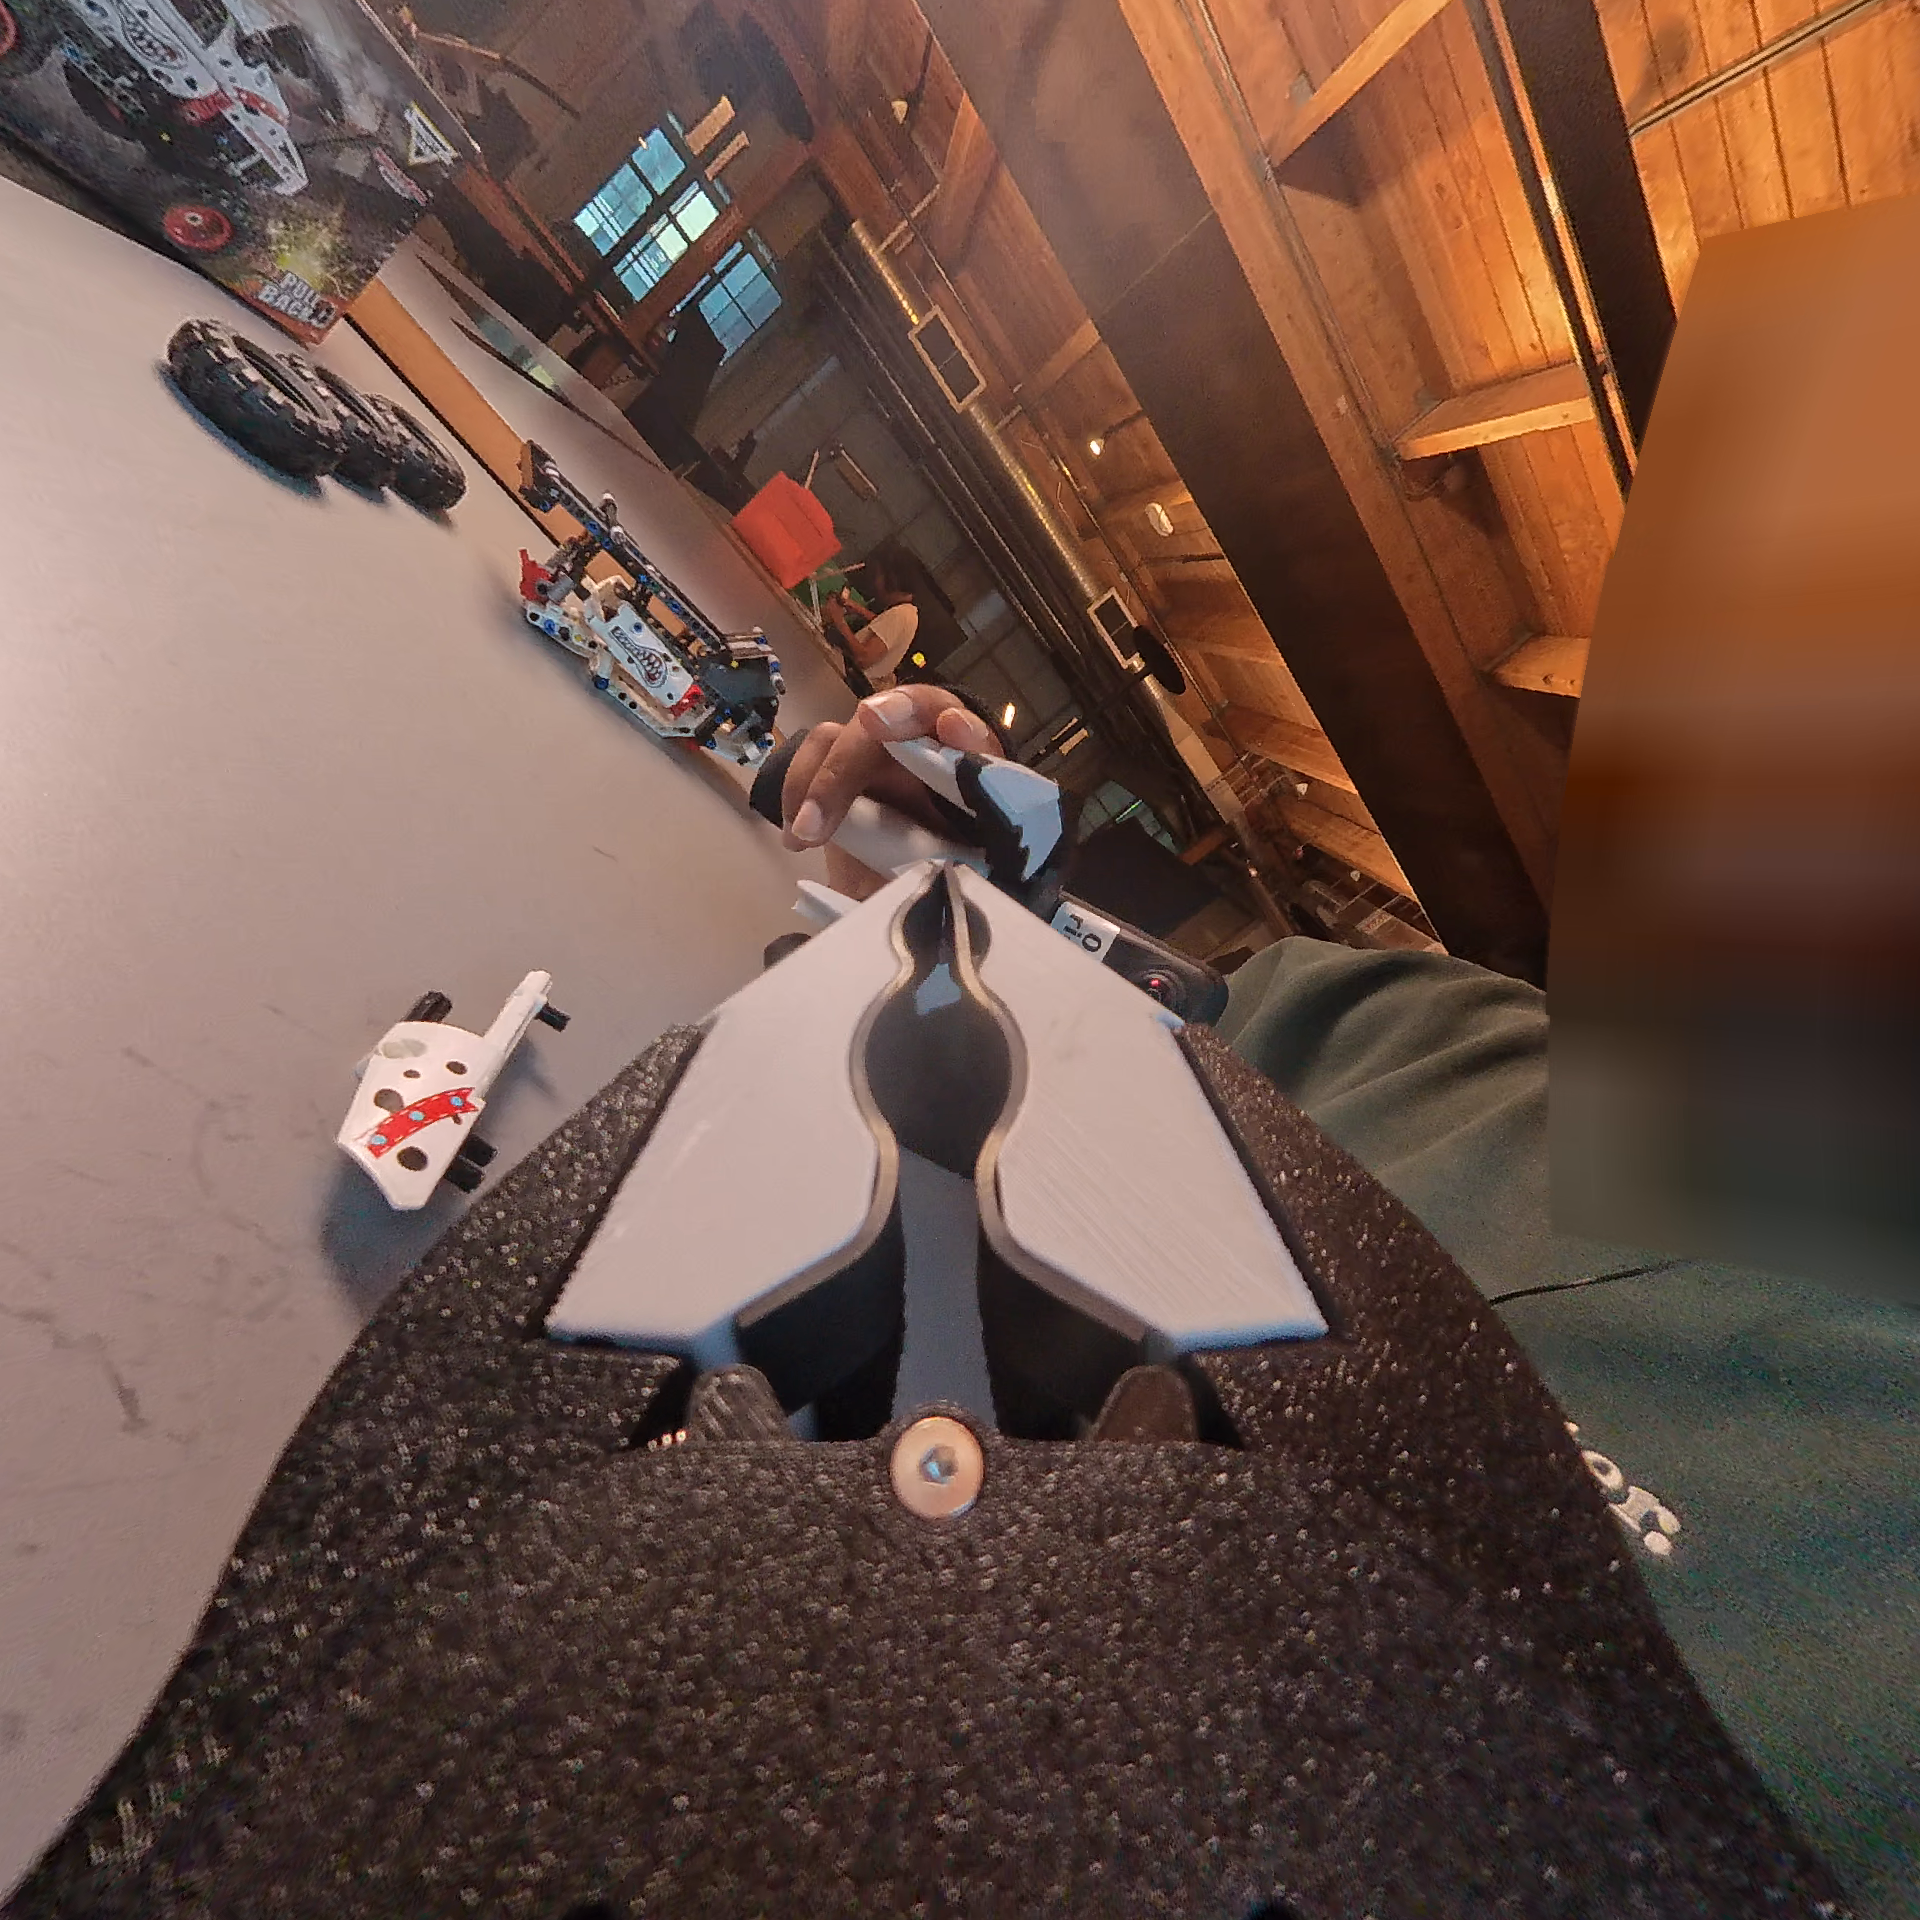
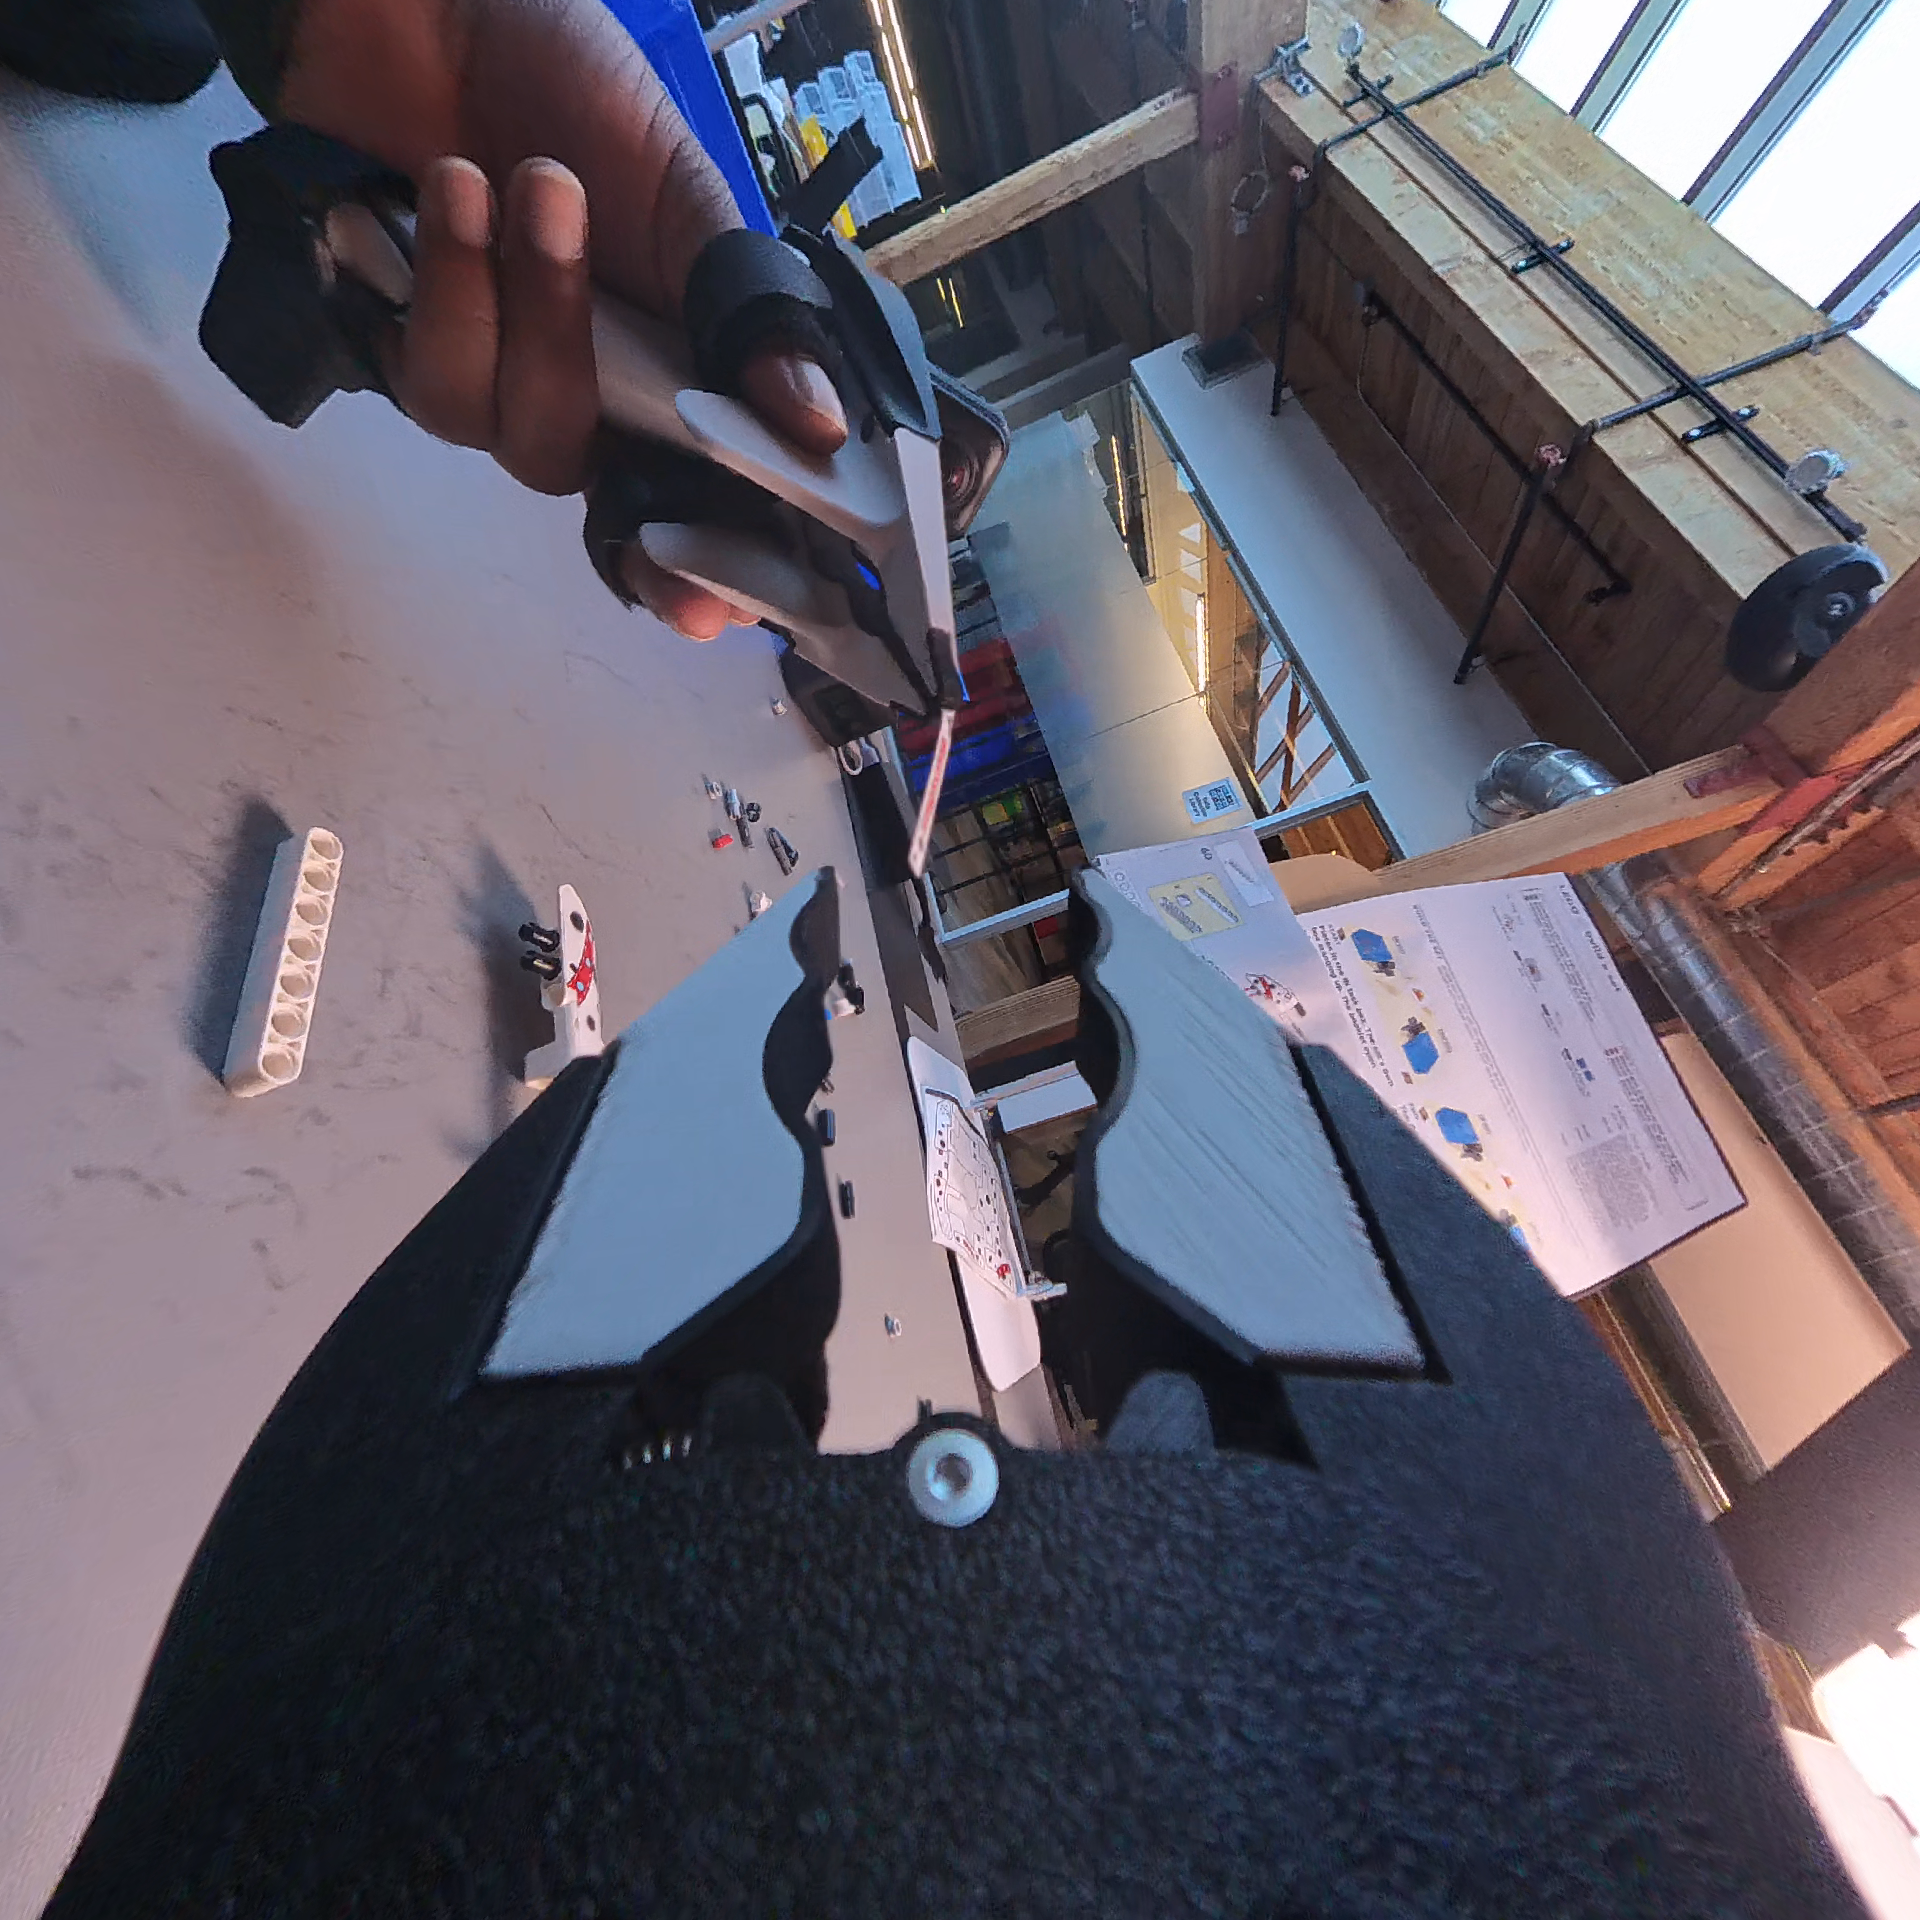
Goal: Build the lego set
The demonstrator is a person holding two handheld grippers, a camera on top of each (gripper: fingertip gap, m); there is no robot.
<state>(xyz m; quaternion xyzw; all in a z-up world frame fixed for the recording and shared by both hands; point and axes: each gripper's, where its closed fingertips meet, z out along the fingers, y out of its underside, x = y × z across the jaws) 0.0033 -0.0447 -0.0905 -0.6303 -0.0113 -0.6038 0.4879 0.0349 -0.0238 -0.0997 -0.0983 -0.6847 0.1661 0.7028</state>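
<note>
Above the table (image 2: 156, 623) | left gripper (image 2: 940, 698) fingers pinch a sticker (image 2: 931, 790) | right gripper (image 2: 956, 914) fingers apart, empty

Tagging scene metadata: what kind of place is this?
Probably a converted warehouse or workshop used as a workspace: exposed timber beams and plank ceiling, bare metal ducting, and a grey work table with partly built lego model.

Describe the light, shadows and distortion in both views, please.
Left wrist view: warm orange light on the wooden ceiling, the grey table bends from the wide lens, a blurred patch at right. Right wrist view: overexposed windows at top right, the white beam throws a soft shadow, the near gripper body looks blurred.
</note>
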